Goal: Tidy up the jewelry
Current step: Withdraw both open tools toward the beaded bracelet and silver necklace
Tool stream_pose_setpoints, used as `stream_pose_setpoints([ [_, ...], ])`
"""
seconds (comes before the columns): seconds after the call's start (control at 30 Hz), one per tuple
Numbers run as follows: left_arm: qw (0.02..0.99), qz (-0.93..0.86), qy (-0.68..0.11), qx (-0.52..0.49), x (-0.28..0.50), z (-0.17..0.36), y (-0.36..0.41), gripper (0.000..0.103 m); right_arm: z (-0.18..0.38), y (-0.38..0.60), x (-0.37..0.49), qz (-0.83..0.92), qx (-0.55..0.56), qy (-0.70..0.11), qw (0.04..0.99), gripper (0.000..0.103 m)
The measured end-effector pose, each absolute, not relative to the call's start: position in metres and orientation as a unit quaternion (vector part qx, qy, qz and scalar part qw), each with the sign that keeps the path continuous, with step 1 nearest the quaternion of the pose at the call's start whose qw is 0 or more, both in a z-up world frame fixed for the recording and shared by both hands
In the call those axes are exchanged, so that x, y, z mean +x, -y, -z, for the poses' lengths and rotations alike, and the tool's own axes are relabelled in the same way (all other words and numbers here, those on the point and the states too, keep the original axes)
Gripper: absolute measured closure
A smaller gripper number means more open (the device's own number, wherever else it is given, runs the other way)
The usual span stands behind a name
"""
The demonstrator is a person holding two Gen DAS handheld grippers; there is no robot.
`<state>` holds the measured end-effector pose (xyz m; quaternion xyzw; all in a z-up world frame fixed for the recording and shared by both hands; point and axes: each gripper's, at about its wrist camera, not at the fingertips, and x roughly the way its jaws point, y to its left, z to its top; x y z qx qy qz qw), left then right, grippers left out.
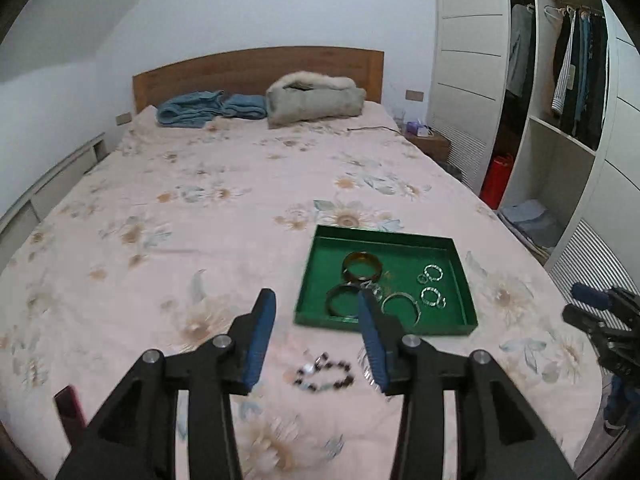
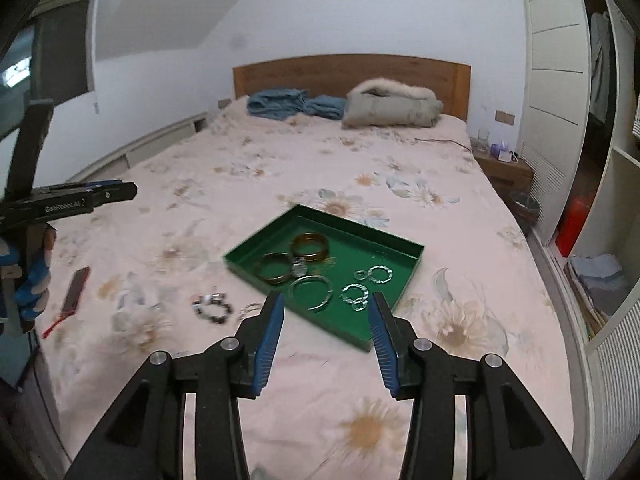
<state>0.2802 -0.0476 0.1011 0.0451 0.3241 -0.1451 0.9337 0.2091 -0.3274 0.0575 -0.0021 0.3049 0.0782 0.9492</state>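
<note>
A green tray (image 1: pixel 460 280) was found lying flat on the floral bedspread (image 1: pixel 200 200), toward the foot of the bed. Inside it were noted an amber bangle (image 1: pixel 362 266) at the tray's 11 o'clock, a dark bangle (image 1: pixel 340 300) at its 8 o'clock, a thin silver bangle (image 1: pixel 401 307) at its 6 o'clock, and two pairs of patterned hoop earrings (image 1: pixel 432 284) toward 3 o'clock. A small silvery item lay between the bangles; its kind could not be determined.

Outside the tray, a beaded bracelet (image 1: pixel 325 374) was recorded on the bedspread at the tray's 7 o'clock as seen from the left wrist, with a small clear item just beside it, too blurred to identify. In the right wrist view a dark red comb (image 2: pixel 74 294) lay well apart at 9 o'clock.

The left gripper (image 1: pixel 316 316) was held above the bedspread with its jaws parted and nothing between them. The right gripper (image 2: pixel 328 312) was likewise held above the tray's near edge, jaws parted, nothing gripped.

At 12 o'clock, folded blue cloth (image 1: pixel 208 108) and a fur-trimmed grey coat (image 1: pixel 316 100) were observed against the wooden headboard (image 1: pixel 256 68). An open wardrobe (image 1: pixel 560 120) with hanging clothes stood at 2 o'clock
</note>
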Motion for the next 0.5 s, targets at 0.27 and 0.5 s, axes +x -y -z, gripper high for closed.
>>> stream_pose_setpoints([
  [0.27, 0.931, 0.152, -0.329, 0.053, 0.234, -0.092, 0.013, 0.061, -0.056, 0.306, 0.159, -0.088, 0.002, -0.298, 0.951, 0.052],
  [0.5, 0.923, 0.155, -0.346, 0.063, 0.220, -0.050, 0.006, 0.050, -0.034, 0.297, 0.152, -0.093, 0.014, -0.315, 0.944, 0.047],
])
